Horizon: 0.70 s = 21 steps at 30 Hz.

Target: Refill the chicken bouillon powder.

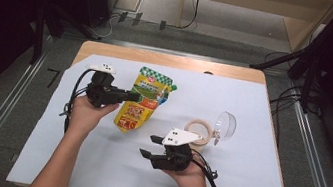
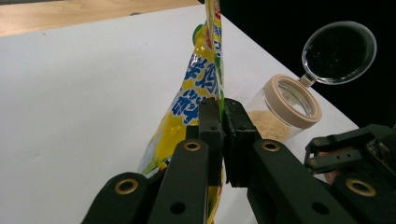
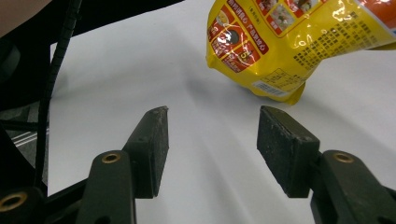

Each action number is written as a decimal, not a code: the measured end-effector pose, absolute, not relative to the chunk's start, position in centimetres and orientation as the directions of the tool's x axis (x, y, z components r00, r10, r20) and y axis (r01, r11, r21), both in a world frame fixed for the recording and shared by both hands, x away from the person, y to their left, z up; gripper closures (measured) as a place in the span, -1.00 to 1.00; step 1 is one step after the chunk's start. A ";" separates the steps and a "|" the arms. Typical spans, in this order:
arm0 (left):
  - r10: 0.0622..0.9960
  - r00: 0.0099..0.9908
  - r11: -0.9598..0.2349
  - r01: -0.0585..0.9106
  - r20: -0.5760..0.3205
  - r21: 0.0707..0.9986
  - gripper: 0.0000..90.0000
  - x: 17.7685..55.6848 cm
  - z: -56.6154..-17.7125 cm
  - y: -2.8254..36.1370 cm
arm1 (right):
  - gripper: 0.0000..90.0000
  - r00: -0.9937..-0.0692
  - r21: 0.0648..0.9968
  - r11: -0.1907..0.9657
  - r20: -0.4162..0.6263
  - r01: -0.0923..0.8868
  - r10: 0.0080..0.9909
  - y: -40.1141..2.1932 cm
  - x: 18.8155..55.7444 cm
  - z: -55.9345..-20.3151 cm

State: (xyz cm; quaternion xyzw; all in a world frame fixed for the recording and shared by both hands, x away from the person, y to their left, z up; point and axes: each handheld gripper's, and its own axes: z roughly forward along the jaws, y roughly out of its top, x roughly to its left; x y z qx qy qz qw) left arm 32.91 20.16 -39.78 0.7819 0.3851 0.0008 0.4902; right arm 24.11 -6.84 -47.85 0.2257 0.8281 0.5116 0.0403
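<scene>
The pouch (image 2: 196, 93) is pinched by the left tool (image 2: 223, 140); it should be tipped slowly over the open jar (image 2: 292, 100), while the right tool (image 3: 212, 149) waits open.

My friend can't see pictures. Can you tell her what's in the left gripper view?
The left gripper is shut on the edge of a yellow snack pouch, over a white table sheet. Behind it lies a clear jar holding beige crumbs, its round lid flipped open. The right gripper is at the right edge.
</scene>
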 end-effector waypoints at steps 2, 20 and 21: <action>0.603 0.701 -0.217 0.603 -0.380 0.768 0.96 32.6 -39.9 20.4 | 0.00 -0.895 0.865 0.375 0.165 0.333 0.415 -6.9 24.1 -47.8; 0.617 0.683 -0.181 0.605 -0.389 0.775 0.81 30.1 -40.2 23.2 | 0.01 -0.895 0.862 0.379 0.169 0.337 0.413 -6.8 23.9 -47.9; 0.623 0.684 -0.187 0.602 -0.380 0.776 0.79 30.1 -40.2 23.1 | 0.01 -0.895 0.862 0.379 0.169 0.338 0.413 -6.7 23.9 -47.9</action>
